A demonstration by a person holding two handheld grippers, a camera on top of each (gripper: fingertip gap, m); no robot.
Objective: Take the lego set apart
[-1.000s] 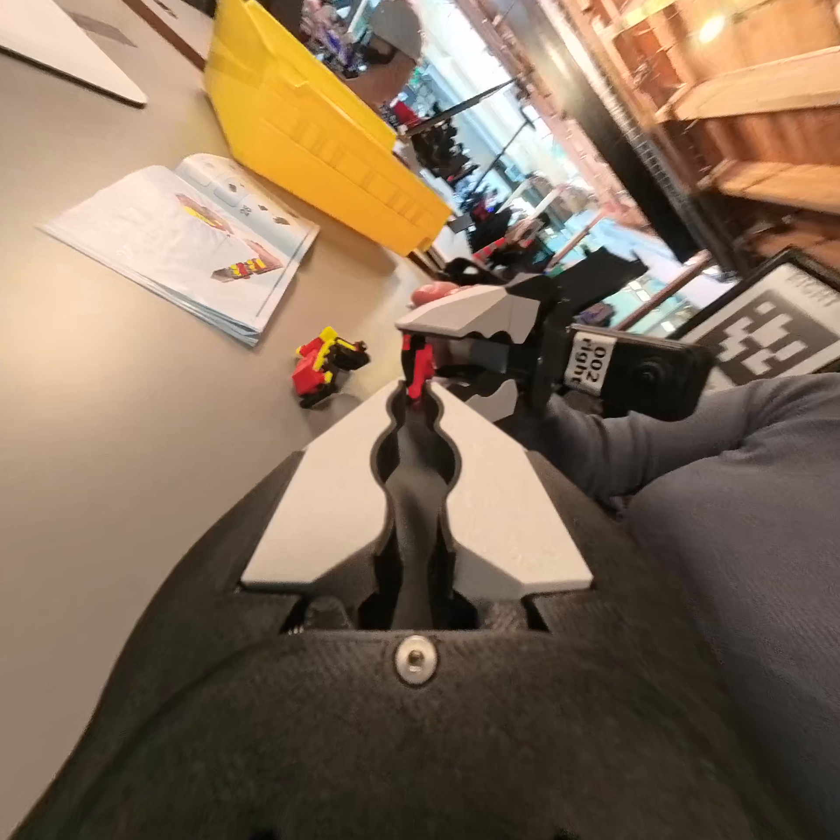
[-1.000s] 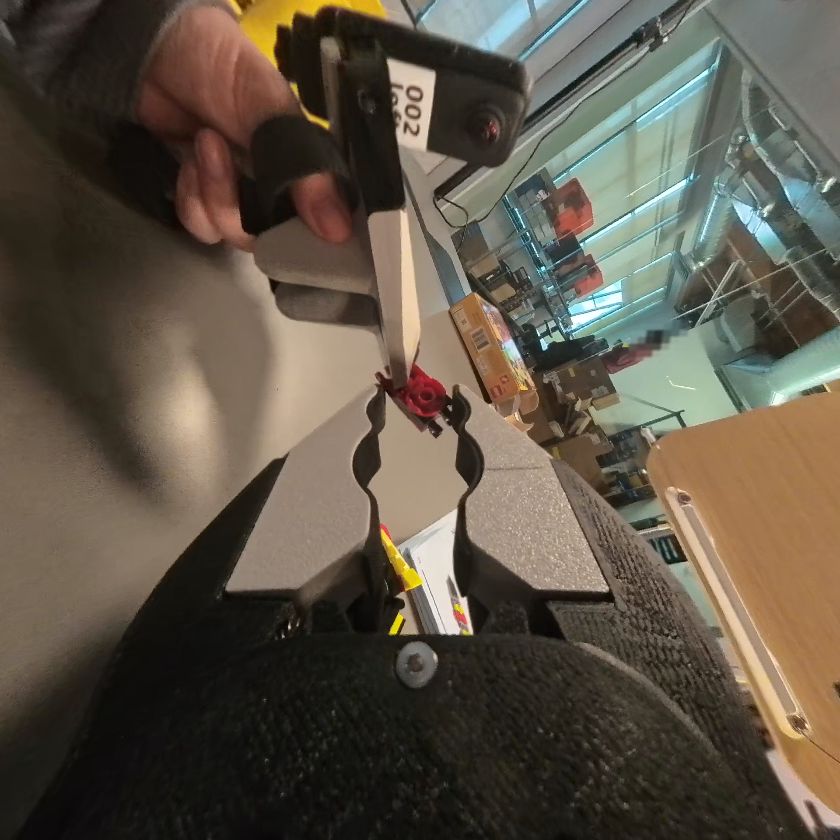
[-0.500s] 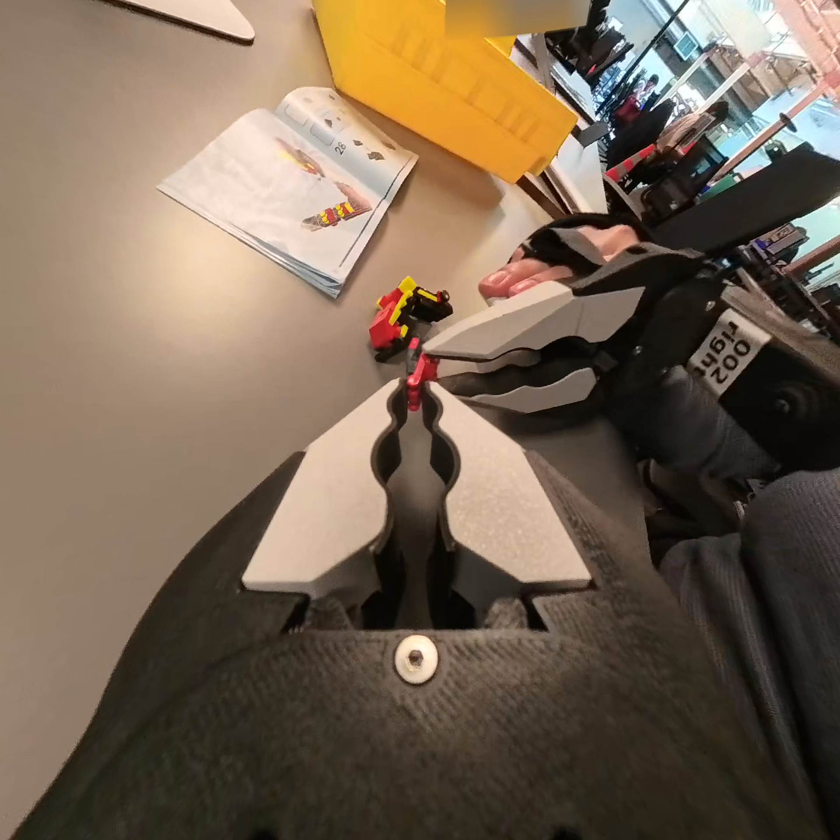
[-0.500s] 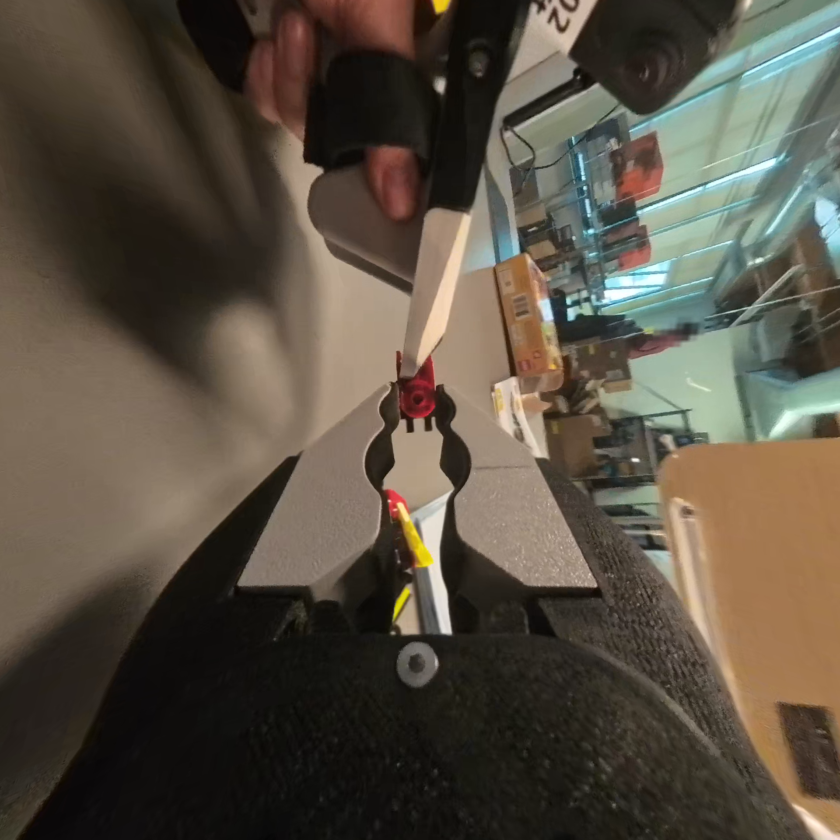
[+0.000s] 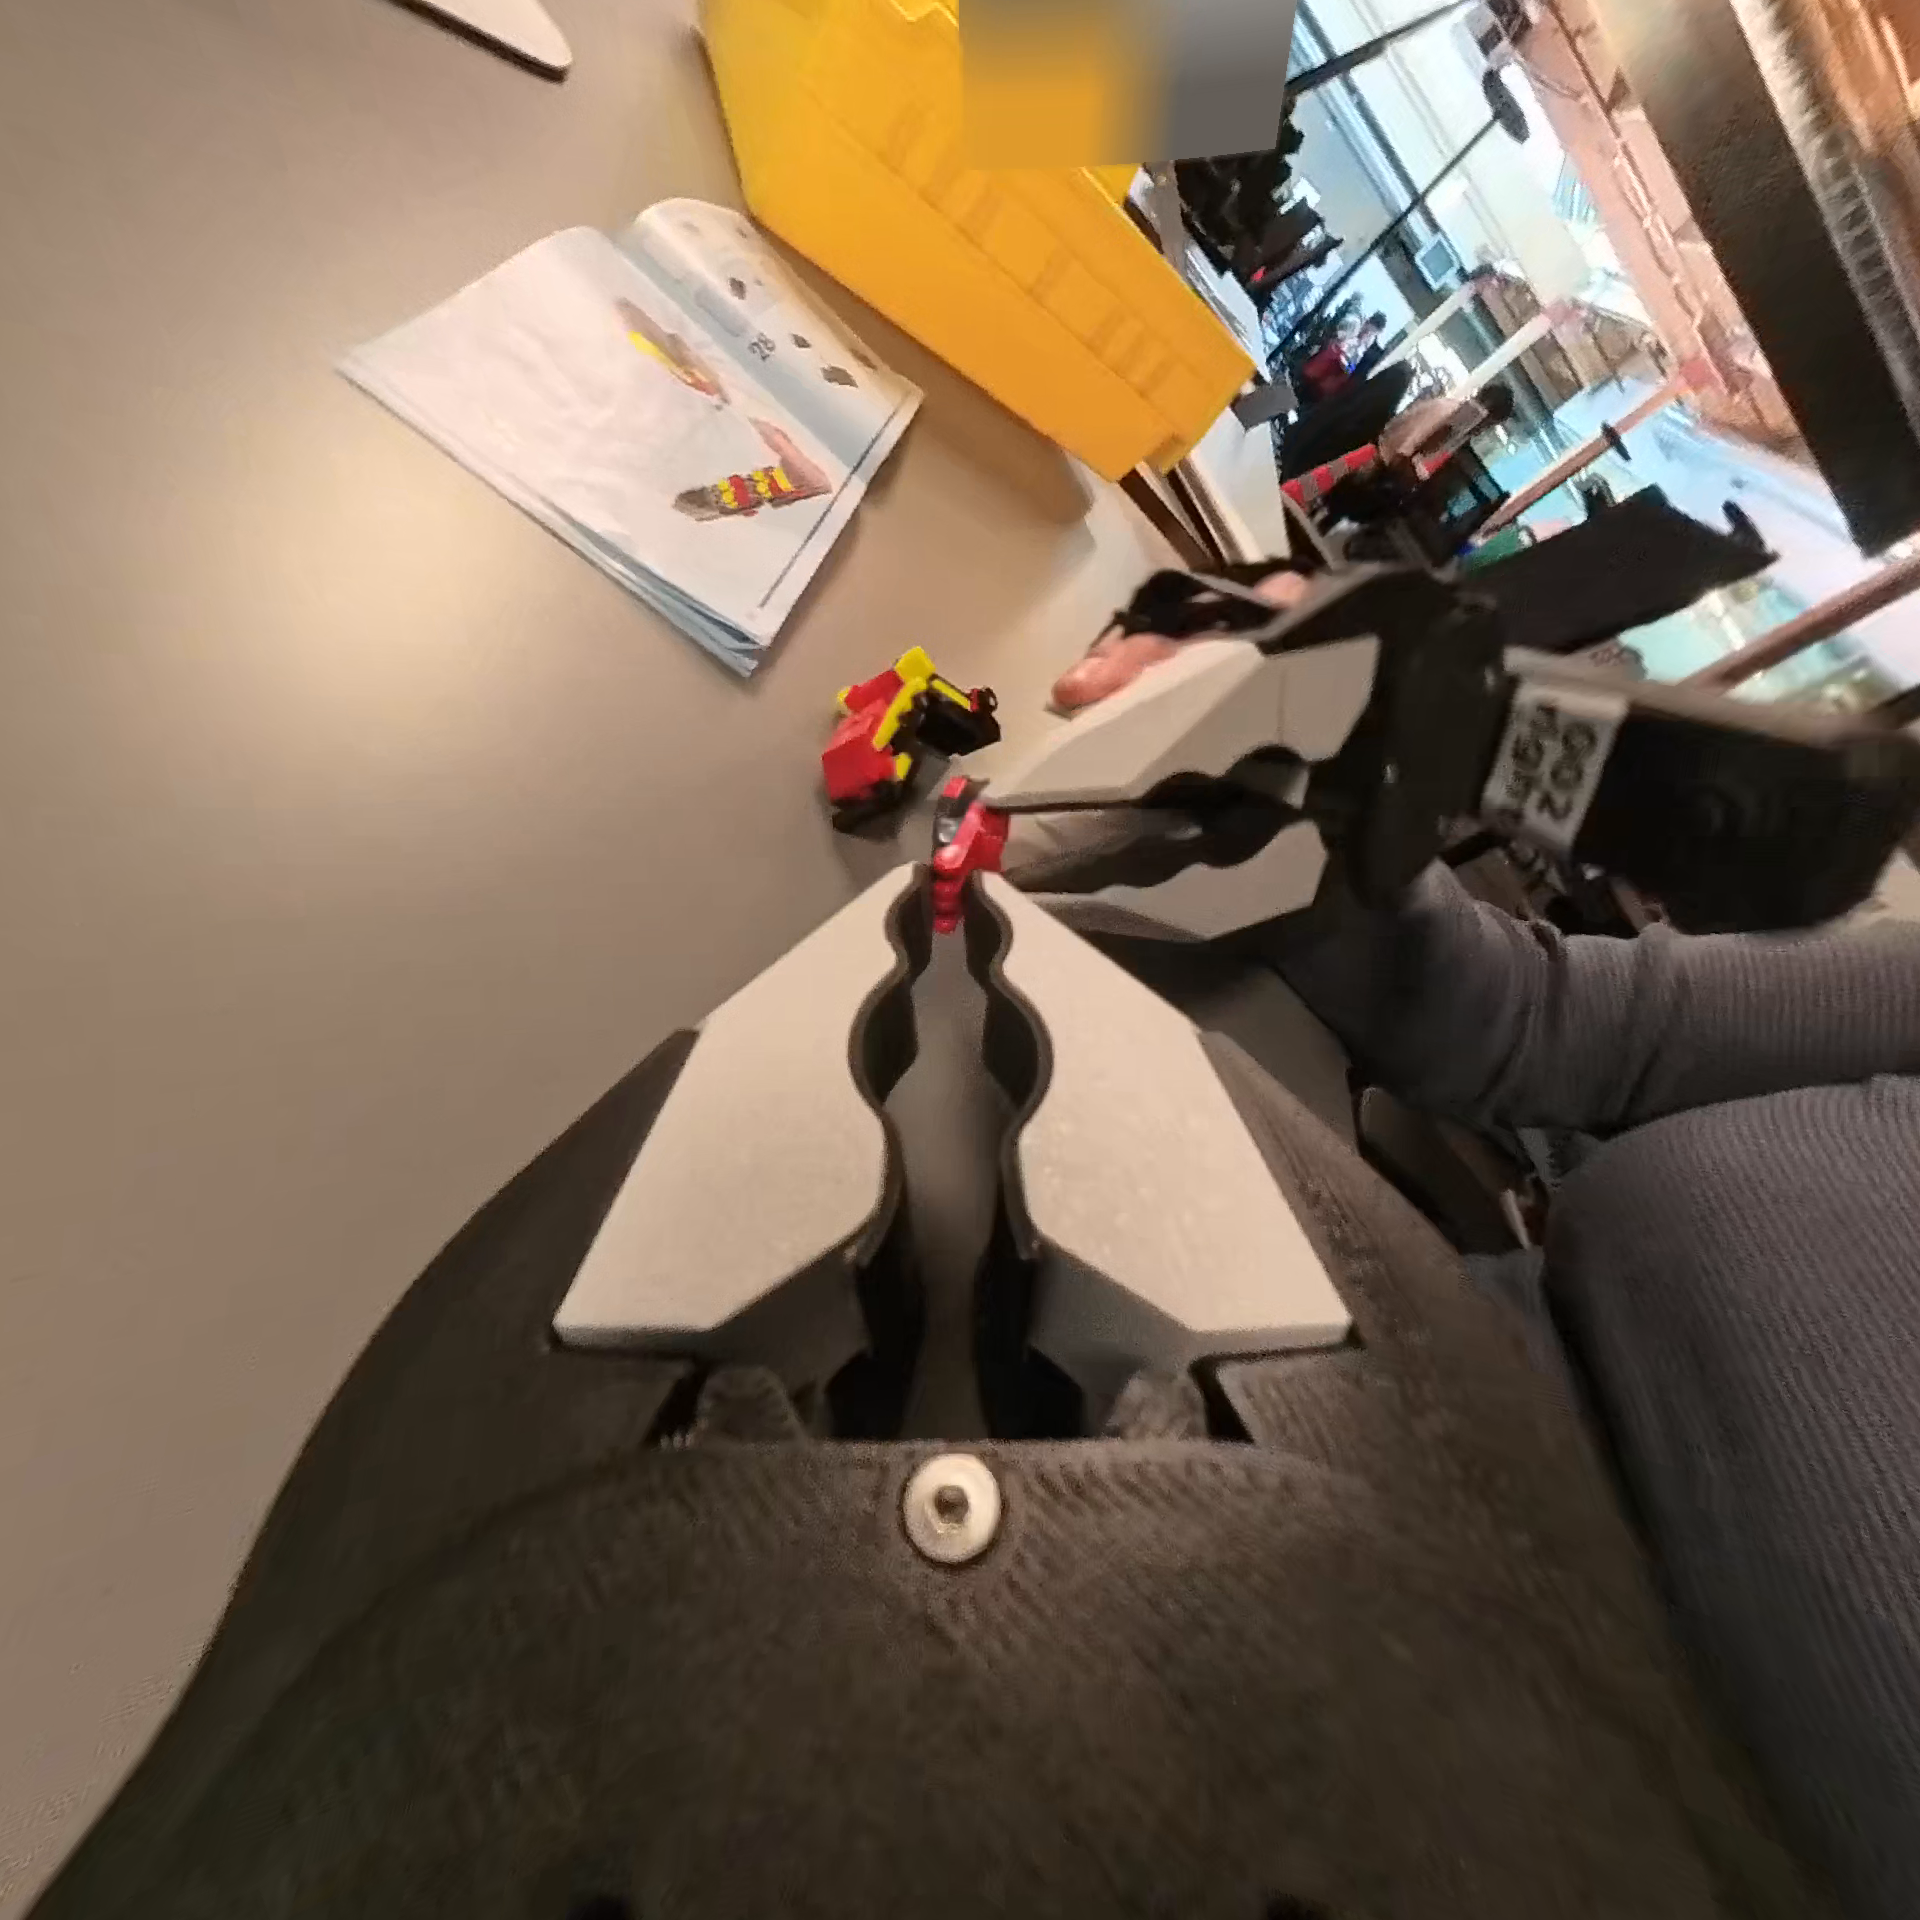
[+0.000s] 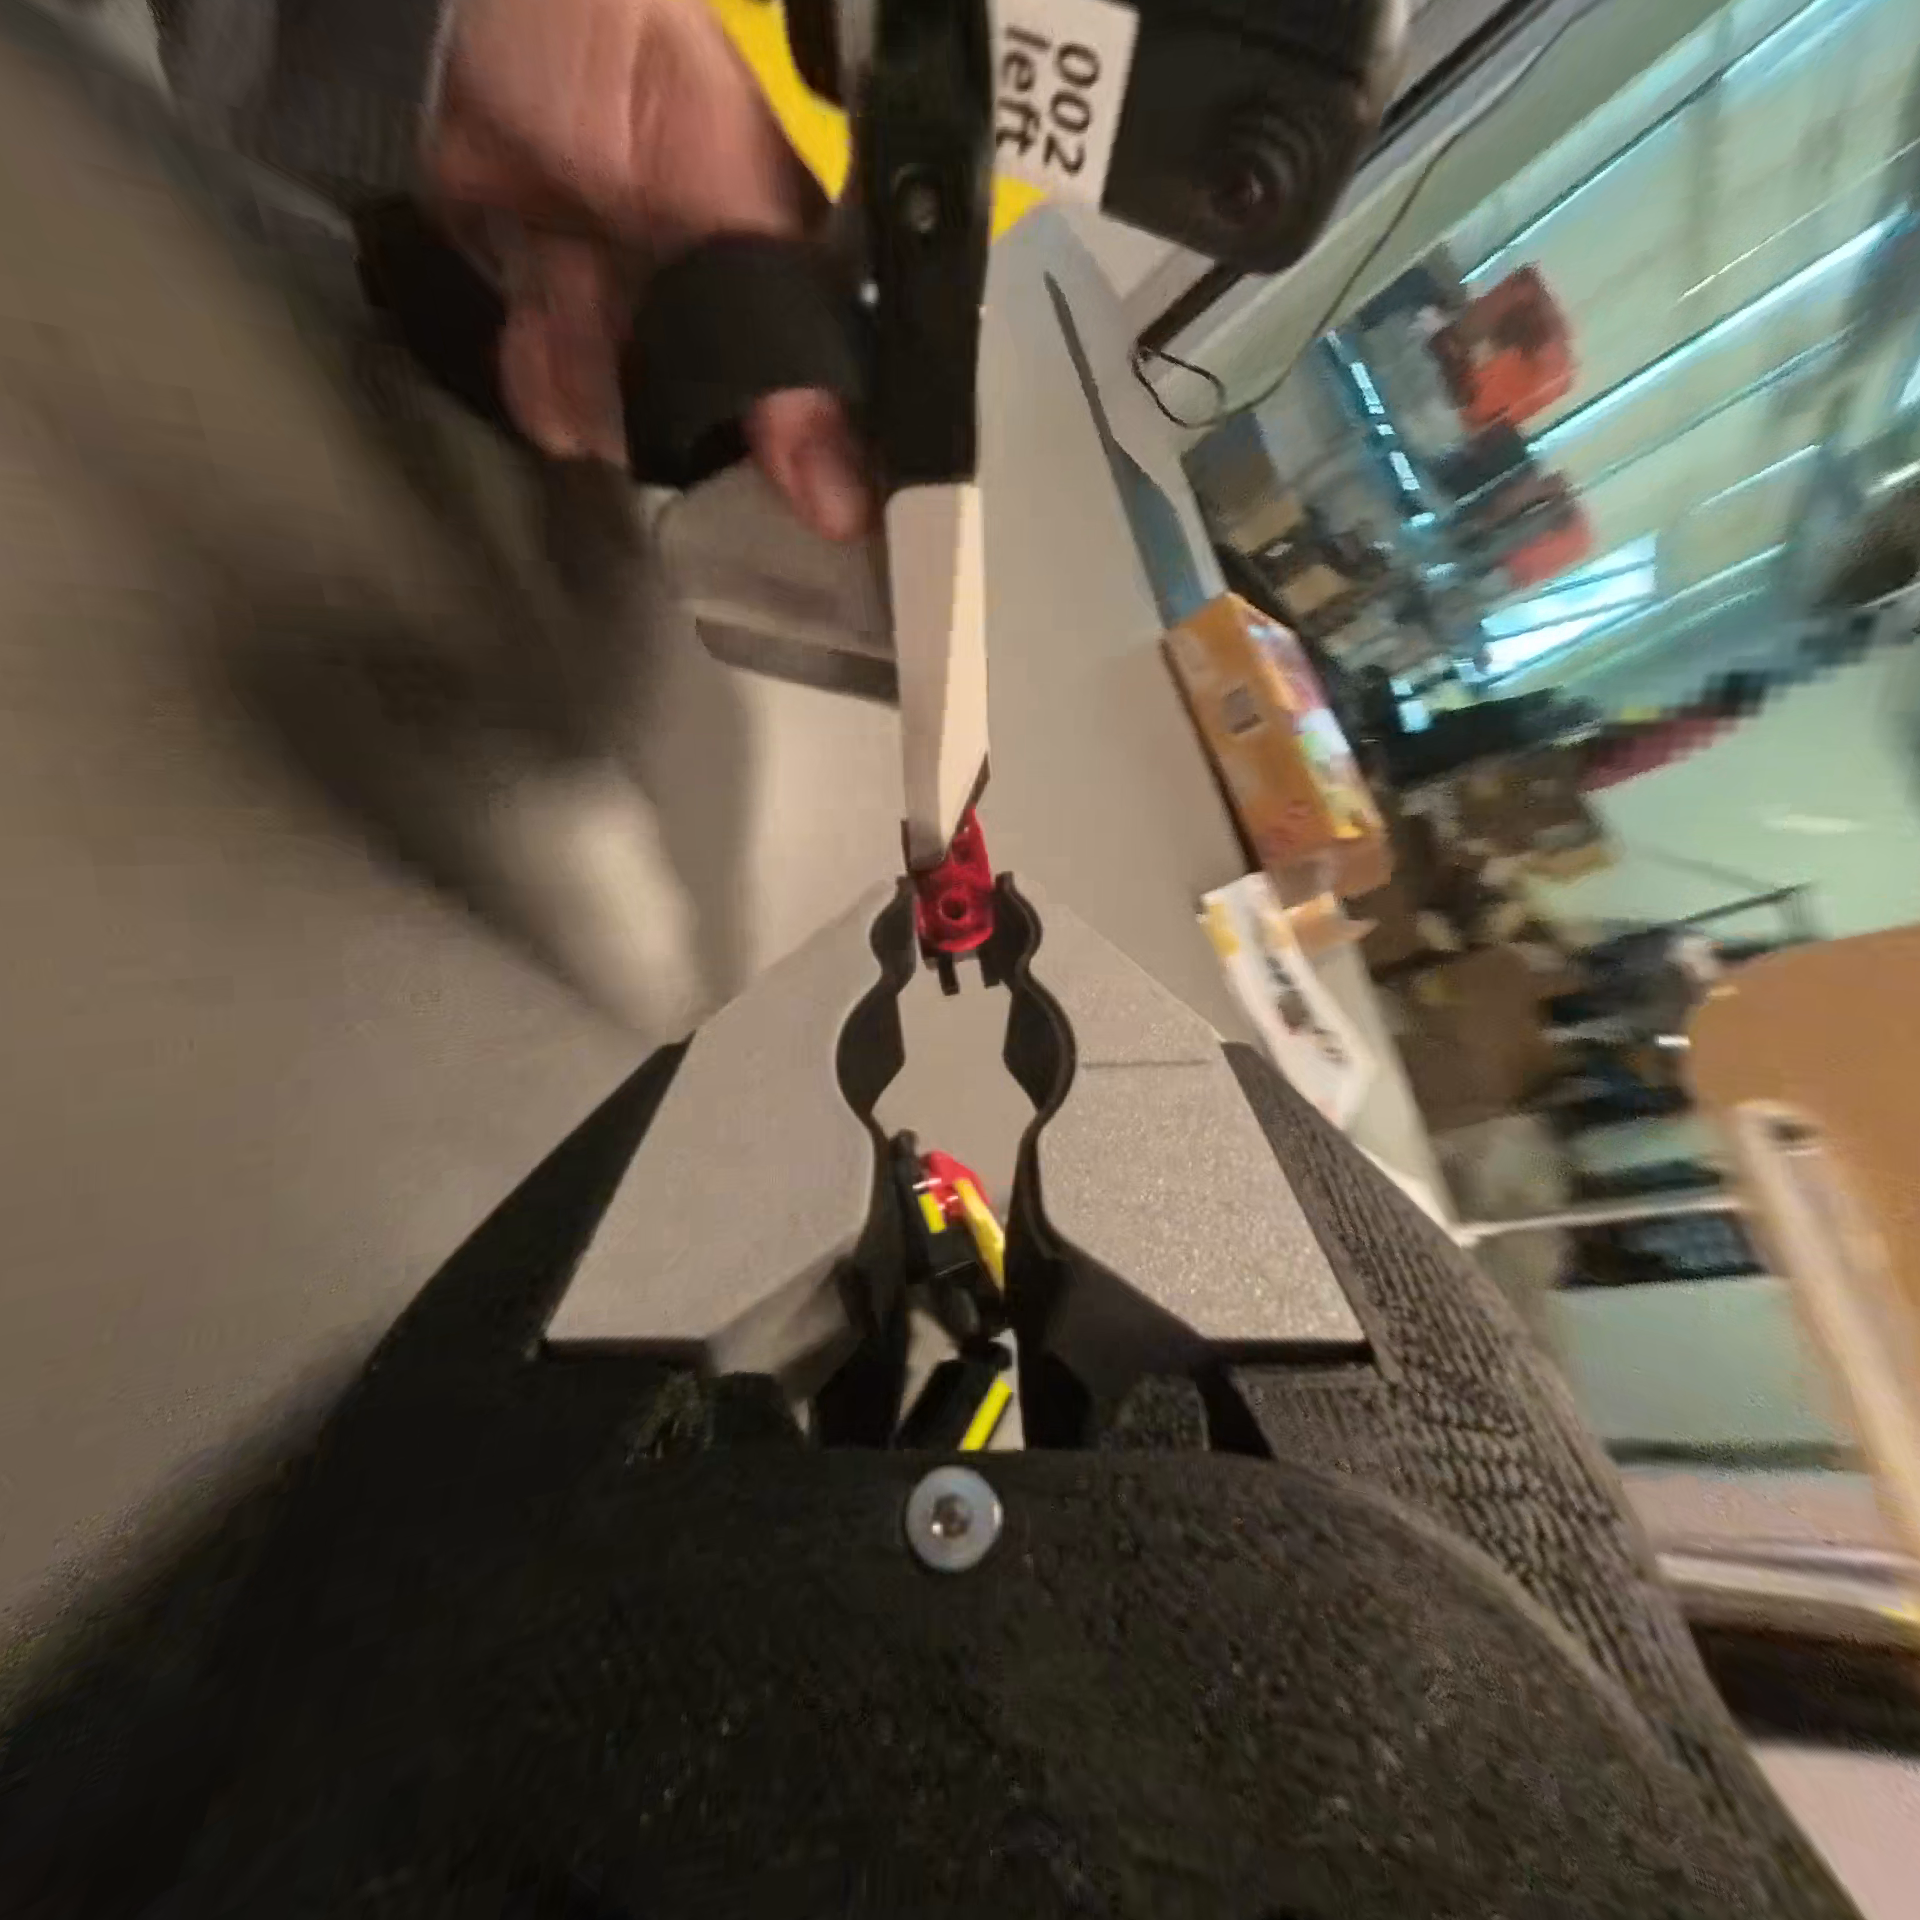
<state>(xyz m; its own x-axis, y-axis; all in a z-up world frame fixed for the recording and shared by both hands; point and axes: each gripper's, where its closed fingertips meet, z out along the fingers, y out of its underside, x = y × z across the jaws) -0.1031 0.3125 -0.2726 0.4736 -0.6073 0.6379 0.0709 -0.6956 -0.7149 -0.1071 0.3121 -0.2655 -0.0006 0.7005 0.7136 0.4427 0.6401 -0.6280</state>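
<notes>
Above the near edge of the grey table (image 5: pixel 260 831), a small red lego piece (image 5: pixel 961 857) is pinched from both sides: the grey left gripper (image 5: pixel 948 904) clenches its lower end, while the right gripper (image 6: pixel 951 920), half a second ago only closing in, now clamps it too. A red, yellow and black lego model (image 5: pixel 883 743) (the rest of the set) lies beside an open instruction booklet (image 5: pixel 623 416), near a yellow plastic bin (image 5: pixel 966 260). With both grips set, a pull-apart looks imminent.
</notes>
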